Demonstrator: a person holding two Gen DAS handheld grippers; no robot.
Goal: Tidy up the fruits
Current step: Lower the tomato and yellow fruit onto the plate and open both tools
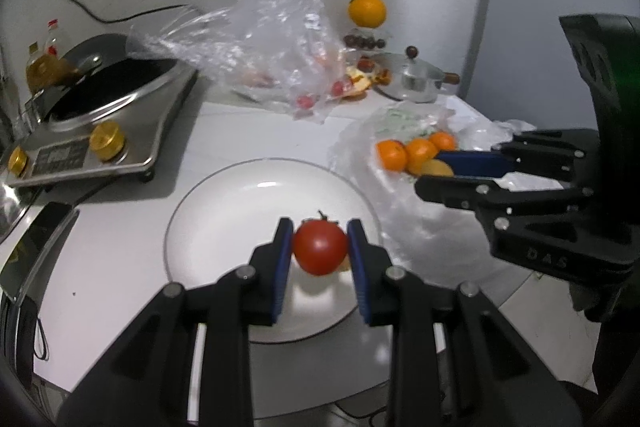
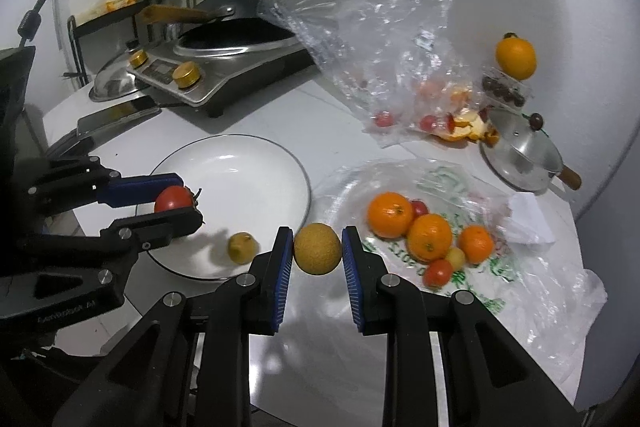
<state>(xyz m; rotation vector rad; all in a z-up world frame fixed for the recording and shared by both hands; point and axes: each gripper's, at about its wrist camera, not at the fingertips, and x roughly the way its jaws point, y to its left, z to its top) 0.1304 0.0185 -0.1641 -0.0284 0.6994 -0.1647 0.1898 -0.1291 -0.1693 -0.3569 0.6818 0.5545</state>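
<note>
Over white plate [image 1: 224, 195], round glossy red tomato [image 1: 320, 247]

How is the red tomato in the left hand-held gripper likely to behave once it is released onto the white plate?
The red tomato looks round and smooth, so it will probably roll a little on the shallow white plate. Its glossy skin suggests it could slip between the pads of the left hand-held gripper. It is likely soft, so a hard squeeze might bruise it.
</note>
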